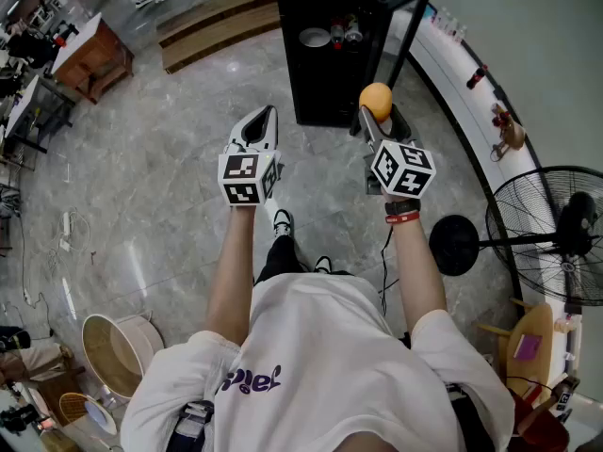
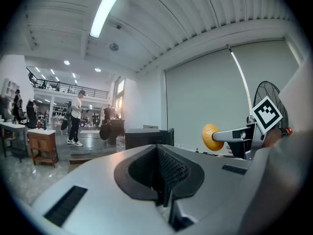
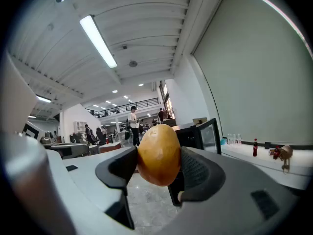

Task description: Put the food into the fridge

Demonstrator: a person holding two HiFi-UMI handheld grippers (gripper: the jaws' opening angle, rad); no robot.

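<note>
Between the jaws of the right gripper [image 1: 379,113]: a round orange food [image 3: 158,154], squeezed on both sides and held up in the air.
Left gripper [image 1: 267,117]: jaws pressed together, nothing in them.
Fridge [image 1: 325,88]: small and black, on the floor just ahead of both grippers.
Fridge door [image 1: 412,17]: open, swung to the right.
Fan [image 1: 556,238]: far off to the right.

One yellow fruit [image 1: 376,100]; one fridge [image 1: 320,102]; one fan [image 1: 551,238]; maybe three items [image 1: 314,37] on fridge shelf.
</note>
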